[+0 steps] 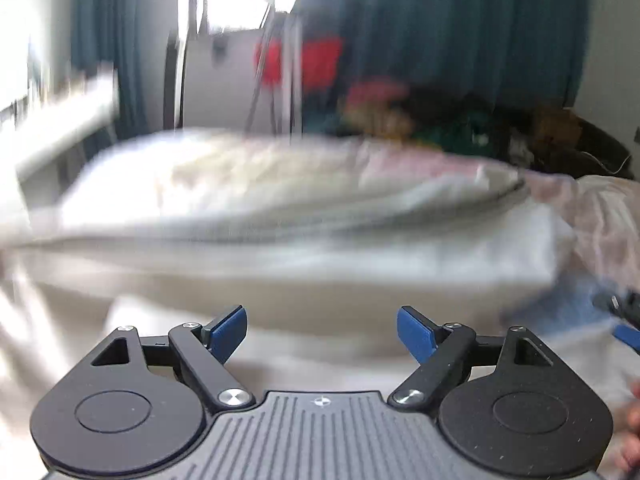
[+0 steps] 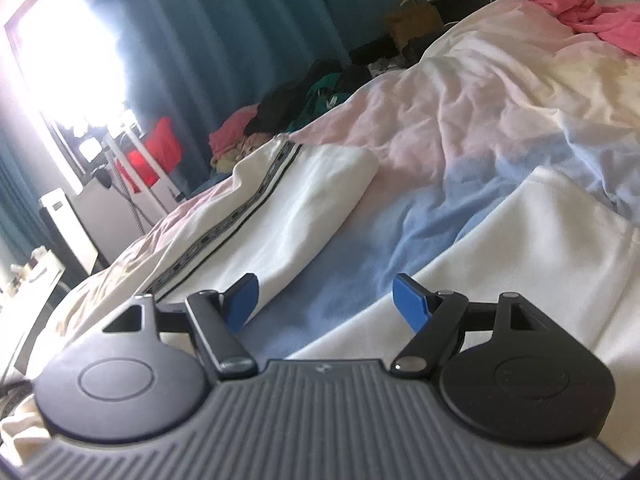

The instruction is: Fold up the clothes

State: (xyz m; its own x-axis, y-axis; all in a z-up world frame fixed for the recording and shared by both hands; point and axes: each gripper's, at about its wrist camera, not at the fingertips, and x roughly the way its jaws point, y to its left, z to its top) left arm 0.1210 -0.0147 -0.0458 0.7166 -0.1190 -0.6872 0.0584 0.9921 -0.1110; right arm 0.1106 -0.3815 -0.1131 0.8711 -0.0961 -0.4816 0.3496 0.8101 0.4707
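A white garment (image 2: 280, 216) with a black patterned stripe lies on the bed, folded into a long strip. Another white stretch of cloth (image 2: 540, 232) lies to its right. My right gripper (image 2: 325, 282) is open just above the blue part of the bed cover (image 2: 360, 248) between the two, with nothing between its fingers. The left wrist view is blurred. In it, my left gripper (image 1: 320, 314) is open and empty, low over pale cloth. The white garment (image 1: 280, 208) lies heaped ahead of it.
The bed cover (image 2: 460, 120) is pink, cream and blue. A pink garment (image 2: 580, 12) lies at the far right, and a pile of dark, green and pink clothes (image 2: 300, 108) sits by the teal curtains (image 2: 240, 20). A rack holds red cloth (image 2: 160, 152). A hand (image 1: 632, 420) shows at the right edge.
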